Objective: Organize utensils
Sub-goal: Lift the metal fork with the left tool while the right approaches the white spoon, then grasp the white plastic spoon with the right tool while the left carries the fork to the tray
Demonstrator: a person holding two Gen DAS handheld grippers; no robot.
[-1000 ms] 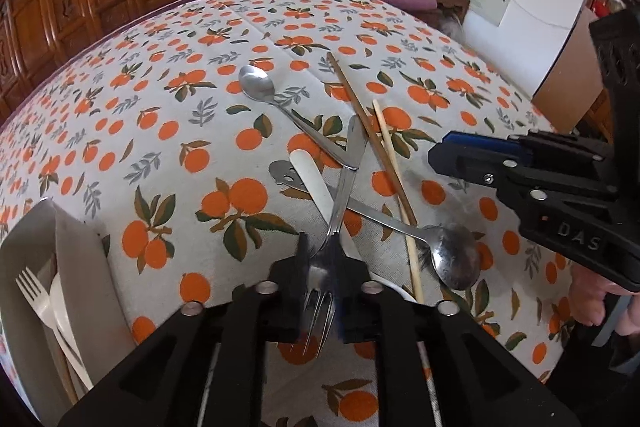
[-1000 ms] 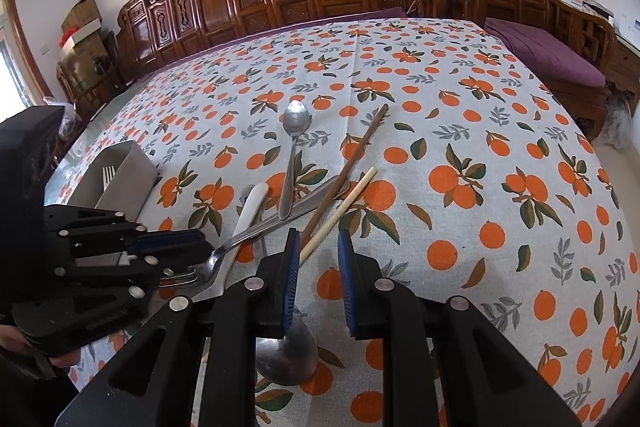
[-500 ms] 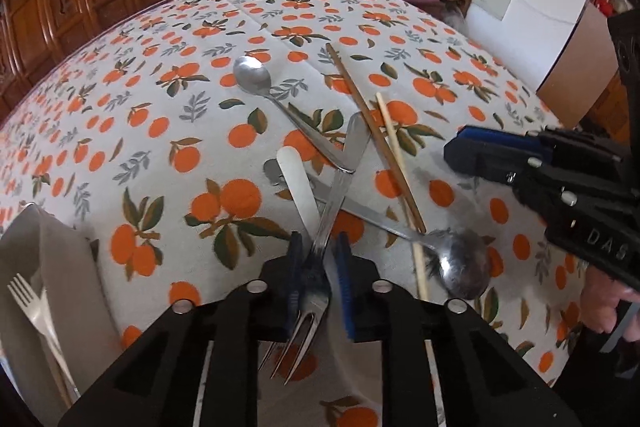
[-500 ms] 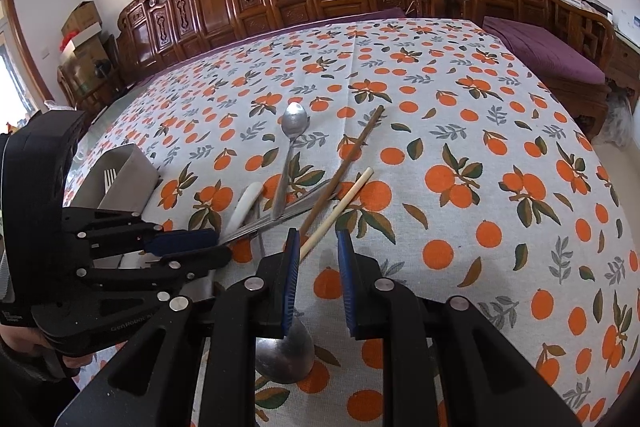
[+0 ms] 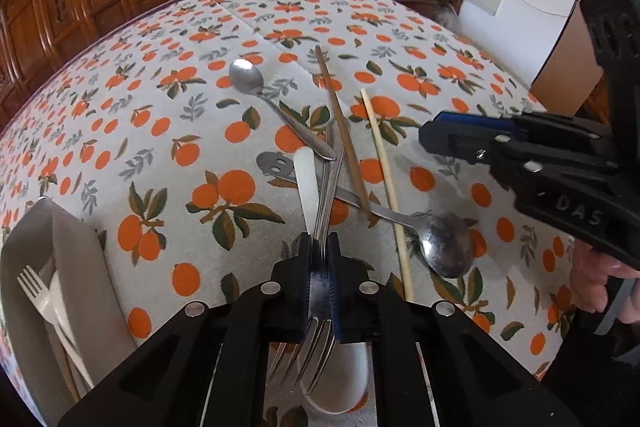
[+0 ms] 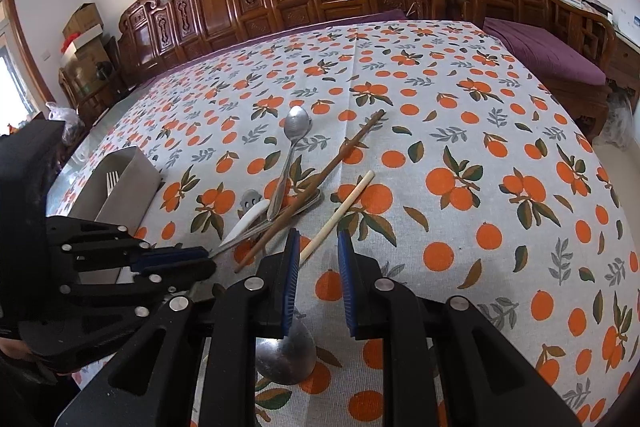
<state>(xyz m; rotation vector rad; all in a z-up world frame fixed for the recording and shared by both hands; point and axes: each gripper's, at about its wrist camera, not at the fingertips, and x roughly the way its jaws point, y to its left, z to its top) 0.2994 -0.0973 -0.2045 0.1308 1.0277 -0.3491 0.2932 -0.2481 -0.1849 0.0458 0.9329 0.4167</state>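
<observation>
**Left fingers clamped on fork, tray is down-left**

We have the tabletop (image 5: 400,27) under an orange-print cloth, utensils heaped mid-table. The grey tray (image 5: 80,267) sits at the near-left edge in the left wrist view, already holding a pale fork (image 5: 34,287) and something else we can't make out.

Left gripper (image 5: 320,259): its fingers have just been closing and now pinch the metal fork (image 5: 320,343) at the neck. The tines point back toward the camera; the handle runs forward, away from the gripper, into the pile, crossing a white-handled utensil (image 5: 306,183), a large spoon (image 5: 446,243) and a dark chopstick (image 5: 344,135). A small spoon (image 5: 248,79) and a light chopstick (image 5: 384,179) lie close by.

Key relation: tray lies left of the fork's long axis, and the left hand is the nearer one. Our read: lift clear of the pile first, since the handle looks tangled with the others, then swing left.

Right gripper (image 6: 318,267): fingers part-open, nothing between them, hovering above the large spoon's bowl.

Fork looks thin, shiny steel, four tines; likely slippery in the pads.
</observation>
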